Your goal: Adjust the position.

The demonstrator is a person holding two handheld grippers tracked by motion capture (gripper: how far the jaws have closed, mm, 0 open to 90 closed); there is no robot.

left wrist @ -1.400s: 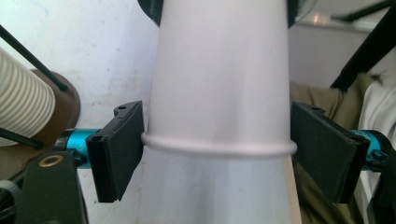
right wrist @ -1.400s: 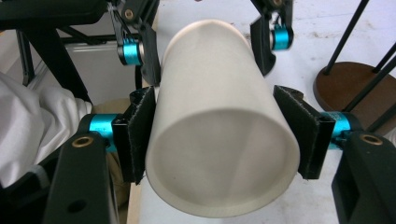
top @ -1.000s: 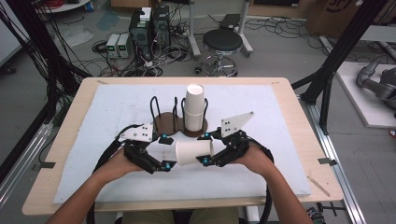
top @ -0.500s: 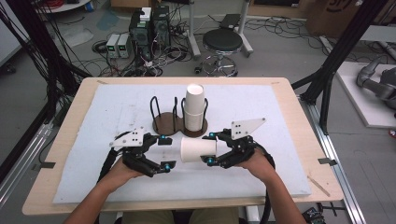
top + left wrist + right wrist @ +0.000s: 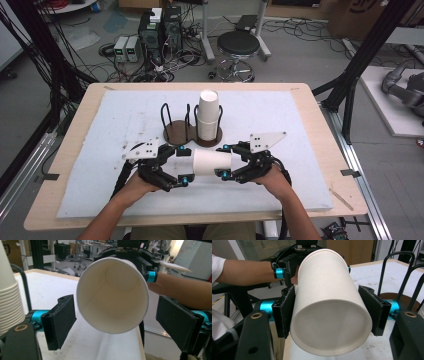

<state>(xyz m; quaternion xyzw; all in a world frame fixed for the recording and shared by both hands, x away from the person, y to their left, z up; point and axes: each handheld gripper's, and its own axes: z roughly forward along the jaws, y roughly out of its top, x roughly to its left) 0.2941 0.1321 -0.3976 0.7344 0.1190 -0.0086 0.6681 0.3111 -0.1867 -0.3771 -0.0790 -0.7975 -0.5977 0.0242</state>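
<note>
Item: one white paper cup (image 5: 212, 162), laid on its side just above the white mat (image 5: 100, 190), between the two grippers near the table's front edge. Its open mouth is turned toward the left gripper (image 5: 179, 165); its closed base is turned toward the right gripper (image 5: 226, 161).

Right gripper: closed on the cup, a black pad (image 5: 287, 311) pressed against each flank near the base. The cup is carried by this grip.

Left gripper: jaws have just been opening and are now spread wide. In the left gripper view a clear gap is seen on both sides between the pads (image 5: 61, 320) and the cup's rim, so nothing is held.

Also noted: a dark wire cup holder (image 5: 177, 131) behind the cup, toward the table's middle. A stack of paper cups (image 5: 208, 114) is stood upright in its right-hand ring; the left-hand ring appears empty, though this is hard to confirm from above.
</note>
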